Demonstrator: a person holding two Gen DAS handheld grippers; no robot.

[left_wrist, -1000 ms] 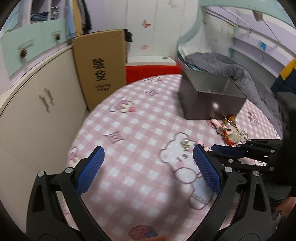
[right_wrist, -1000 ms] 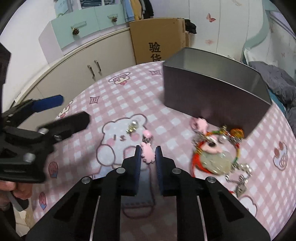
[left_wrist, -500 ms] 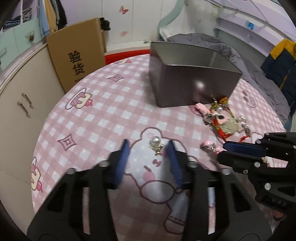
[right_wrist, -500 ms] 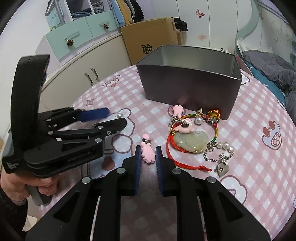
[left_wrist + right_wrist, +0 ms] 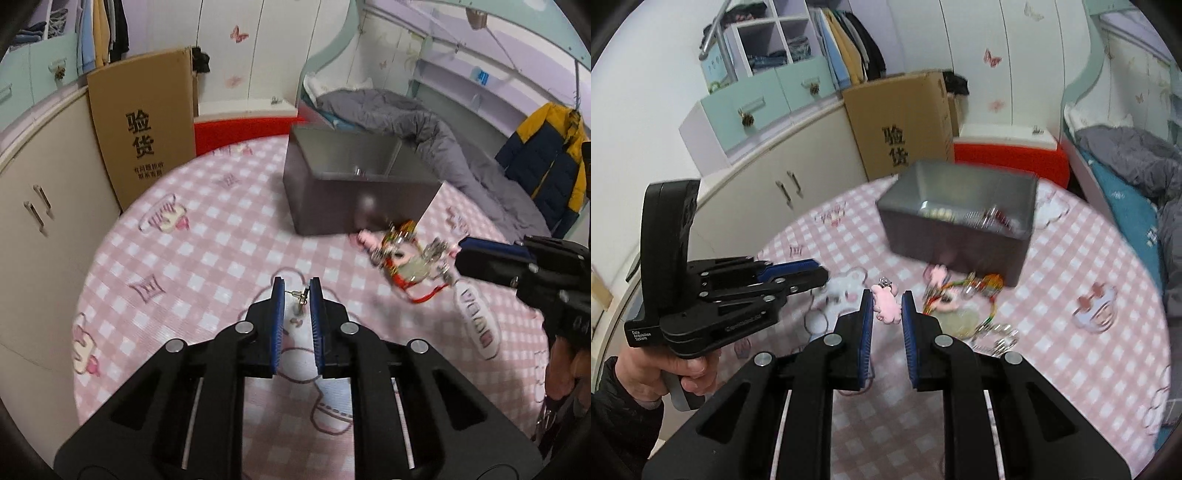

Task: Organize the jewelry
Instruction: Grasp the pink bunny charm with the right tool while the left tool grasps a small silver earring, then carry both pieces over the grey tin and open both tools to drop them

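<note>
Left tongs (image 5: 297, 291) are pinching an earring (image 5: 301, 297); right tongs (image 5: 885, 308) are gripping a pink charm (image 5: 886, 304), both lifted above the desk (image 5: 221, 240), likely heading for the tin (image 5: 956, 229).

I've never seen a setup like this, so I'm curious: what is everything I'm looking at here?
Metal box: one, grey, far side of table, jewelry inside.
Jewelry pile: one tangle, red, gold and silver, in front of the box.
Pink charm: one, between right gripper's fingers.
Small earring: one, gold-silver, between left gripper's fingers.
Tablecloth: one, pink checked.
Cardboard box: one, brown, behind table.
Left gripper: black, blue pads.
Right gripper: same.
</note>
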